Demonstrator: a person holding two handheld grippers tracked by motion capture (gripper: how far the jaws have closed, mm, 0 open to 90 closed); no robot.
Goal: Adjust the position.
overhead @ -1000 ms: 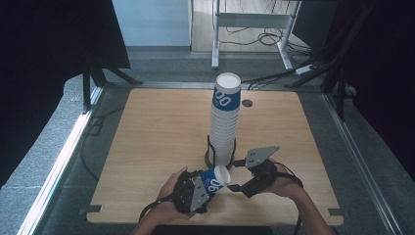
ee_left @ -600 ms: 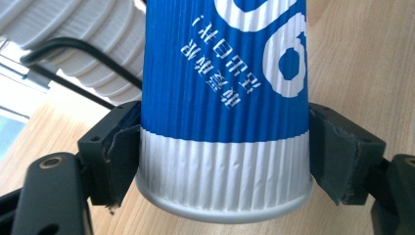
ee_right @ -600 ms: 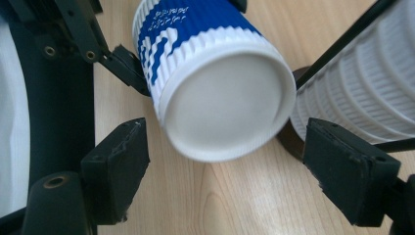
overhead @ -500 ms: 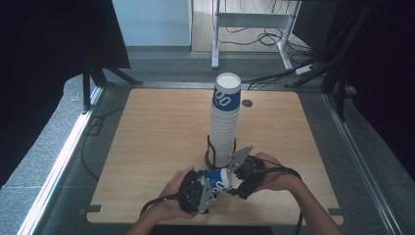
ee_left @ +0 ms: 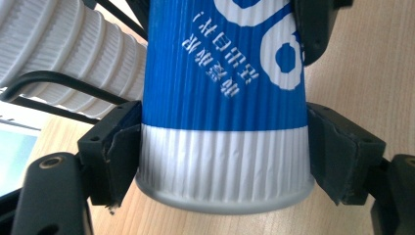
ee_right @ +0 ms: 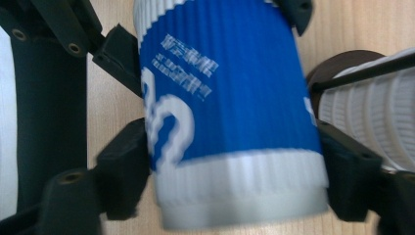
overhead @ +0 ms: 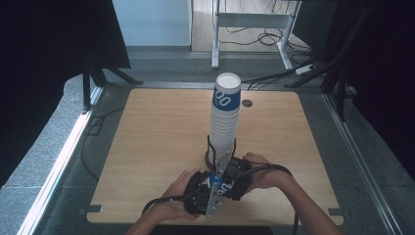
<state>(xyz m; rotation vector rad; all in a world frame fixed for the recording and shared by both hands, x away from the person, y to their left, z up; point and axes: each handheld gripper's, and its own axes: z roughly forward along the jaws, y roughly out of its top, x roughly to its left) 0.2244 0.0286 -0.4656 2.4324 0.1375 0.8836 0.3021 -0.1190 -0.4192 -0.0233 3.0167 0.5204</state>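
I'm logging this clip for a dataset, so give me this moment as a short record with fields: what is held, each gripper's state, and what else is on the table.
held thing: blue and white paper cup, lying sideways between both grippers
left gripper: shut on the cup's white band
right gripper: jaws just closing, pads on the cup
nearby: tall cup stack in a black wire holder
surface: wooden table

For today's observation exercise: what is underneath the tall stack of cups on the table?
The tall stack of cups stands in a black wire holder with a dark round base on the wooden table. The grippers, hands and held cup cover the base's front.
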